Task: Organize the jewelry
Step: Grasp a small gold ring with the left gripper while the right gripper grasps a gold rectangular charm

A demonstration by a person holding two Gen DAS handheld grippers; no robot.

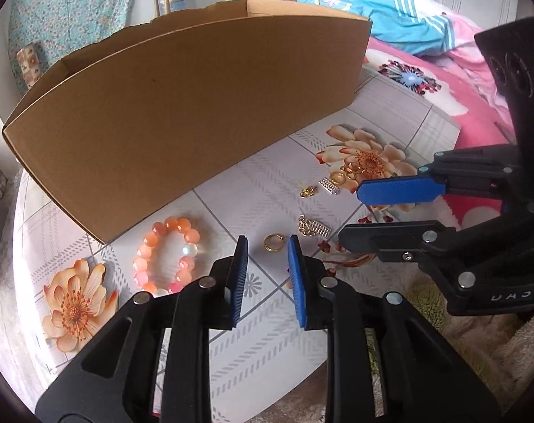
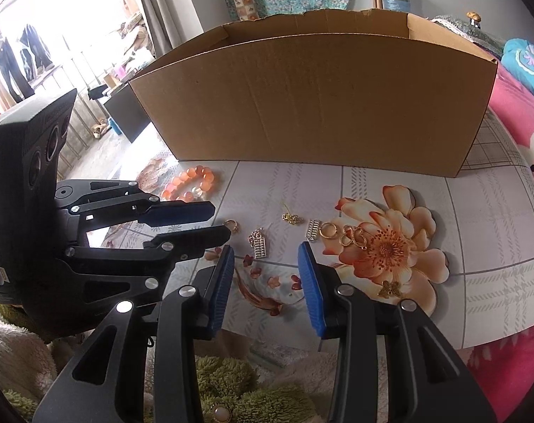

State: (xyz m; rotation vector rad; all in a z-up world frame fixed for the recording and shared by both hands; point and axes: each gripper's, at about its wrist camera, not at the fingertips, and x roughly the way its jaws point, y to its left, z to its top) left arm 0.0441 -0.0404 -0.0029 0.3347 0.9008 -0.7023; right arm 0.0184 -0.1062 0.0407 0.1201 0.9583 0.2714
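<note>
A cardboard box [image 1: 182,112] stands open on a floral mat; it also shows in the right wrist view [image 2: 319,105]. An orange bead bracelet [image 1: 166,253] lies by its near corner. A gold ring [image 1: 274,242] lies just ahead of my left gripper [image 1: 267,245], which is open and empty. Small gold and silver charms [image 1: 314,227] and a cluster of gold rings [image 1: 348,174] lie to the right. My right gripper [image 2: 267,250] is open and empty, just short of an abacus charm [image 2: 259,245], a silver charm [image 2: 312,231] and gold rings [image 2: 341,234].
The mat [image 1: 274,317] lies on a bed with a pink blanket [image 1: 478,112] and blue clothing [image 1: 390,17]. A green fluffy towel [image 2: 238,387] and a pearl piece [image 2: 220,413] lie at the mat's near edge. A gold butterfly charm [image 2: 390,287] sits on the printed flower.
</note>
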